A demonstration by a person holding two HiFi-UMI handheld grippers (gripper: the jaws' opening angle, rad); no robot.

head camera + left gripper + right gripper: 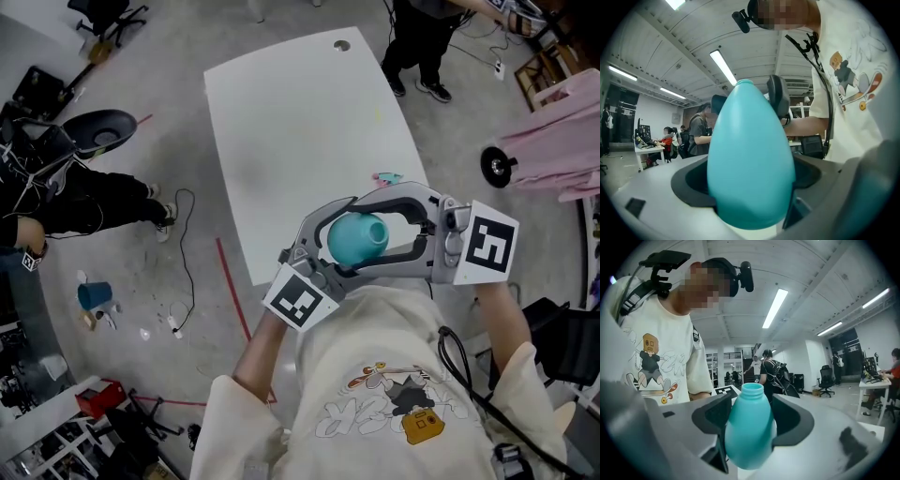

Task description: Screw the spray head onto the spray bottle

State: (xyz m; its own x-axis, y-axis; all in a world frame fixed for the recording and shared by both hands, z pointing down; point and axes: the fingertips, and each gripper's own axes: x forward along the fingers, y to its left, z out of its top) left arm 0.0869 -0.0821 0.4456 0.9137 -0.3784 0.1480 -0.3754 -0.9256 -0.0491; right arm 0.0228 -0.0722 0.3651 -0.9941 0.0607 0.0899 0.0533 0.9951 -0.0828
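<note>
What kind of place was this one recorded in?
Probably an open-plan lab or office: a white table on a concrete floor, ceiling strip lights, and people at desks with office chairs.

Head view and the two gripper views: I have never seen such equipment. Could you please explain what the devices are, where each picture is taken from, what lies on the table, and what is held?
There is no robot here. A person holds a two-jaw hand tool, a gripper, in each hand. The head view comes from a camera on the person's head that looks steeply down. The other two pictures come from cameras that ride on the grippers and look along their jaws. The cubes with black square markers are parts of the grippers. Below is a white table. On it lies a small teal and pink piece, probably the spray head. The teal spray bottle, which has no head on its neck, is held in the air. The right gripper is clamped on it. The bottle also stands between the jaws of the left gripper, but I cannot tell whether they press on it.
</note>
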